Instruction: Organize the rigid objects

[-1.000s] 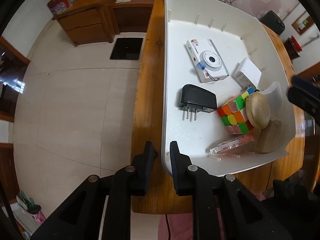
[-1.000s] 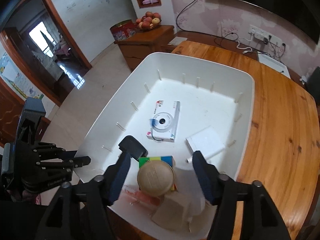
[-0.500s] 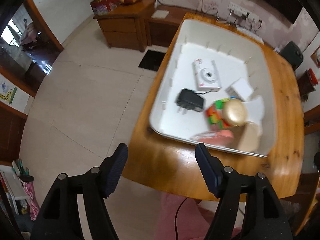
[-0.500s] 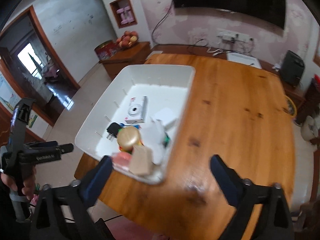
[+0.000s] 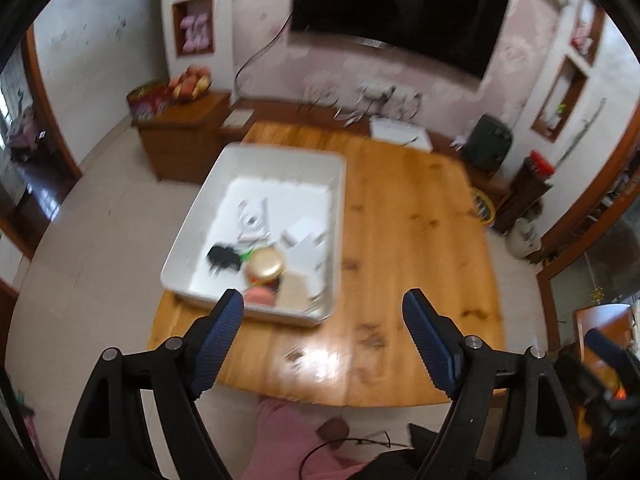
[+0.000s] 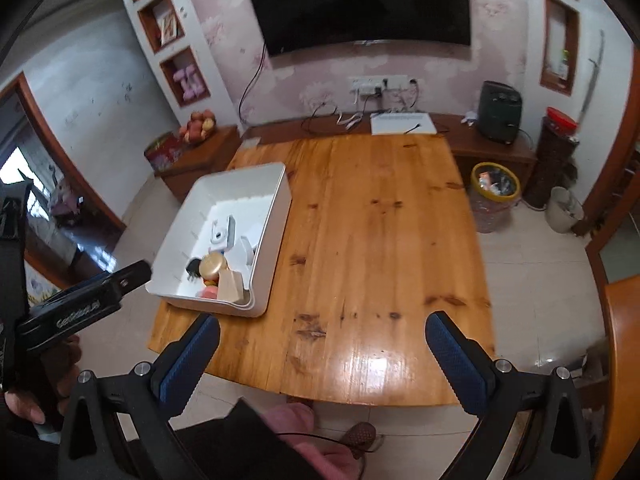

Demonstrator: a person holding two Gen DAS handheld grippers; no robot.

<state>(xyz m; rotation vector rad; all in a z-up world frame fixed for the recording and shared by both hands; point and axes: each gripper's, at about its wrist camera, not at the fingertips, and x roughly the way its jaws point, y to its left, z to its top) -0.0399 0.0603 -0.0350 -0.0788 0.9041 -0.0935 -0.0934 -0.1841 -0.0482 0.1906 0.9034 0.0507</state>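
— Where the table's [image 6: 380, 240] left edge runs, what sits there?
— A white bin [image 6: 276, 216], holding a camera [image 6: 221, 234], charger [image 5: 222, 256], gold tin [image 6: 212, 264] and block [image 6: 231, 286] (bunched at its near end).
— And the grippers?
— Left gripper [image 5: 324, 340]: jaws opening, nothing between. Right gripper [image 6: 322, 360]: spread wide, empty.

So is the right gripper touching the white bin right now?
Apart. In the right wrist view the right gripper is open over the table's near edge, with bare wood between it and the white bin.

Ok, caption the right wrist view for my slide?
Open right gripper above wooden table; white plastic bin holds the gathered objects.
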